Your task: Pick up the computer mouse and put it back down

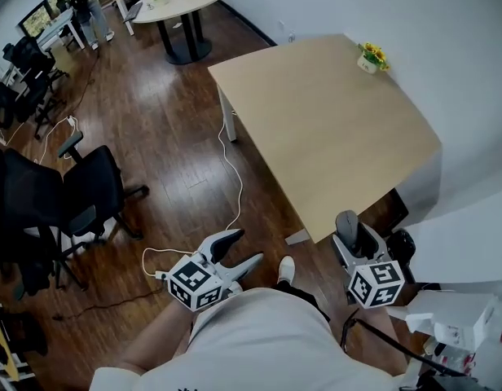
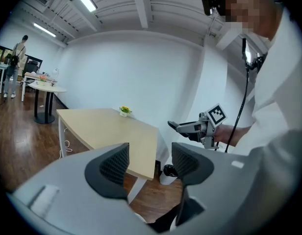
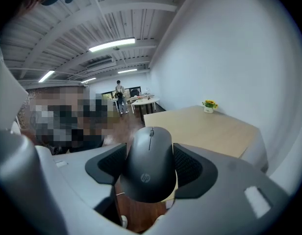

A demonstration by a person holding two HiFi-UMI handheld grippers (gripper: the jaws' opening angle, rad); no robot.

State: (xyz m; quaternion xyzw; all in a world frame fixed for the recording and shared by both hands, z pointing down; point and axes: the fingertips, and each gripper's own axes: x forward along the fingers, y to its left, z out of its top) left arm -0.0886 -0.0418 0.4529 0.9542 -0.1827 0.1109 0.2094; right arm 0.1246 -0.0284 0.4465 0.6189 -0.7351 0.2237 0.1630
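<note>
A black office chair (image 1: 81,192) stands on the wood floor at the far left. The left claw (image 1: 244,248) hangs low over the floor in front of the person's body, its jaws spread with nothing between them. A white cable (image 1: 234,177) trails across the floor beside the bare wooden table (image 1: 332,129). The right claw (image 3: 150,152) is off the table's near edge, pinching a black computer mouse (image 3: 150,173) by its sides, up in the air. A small pot of yellow flowers (image 1: 370,57) sits at the table's far corner.
</note>
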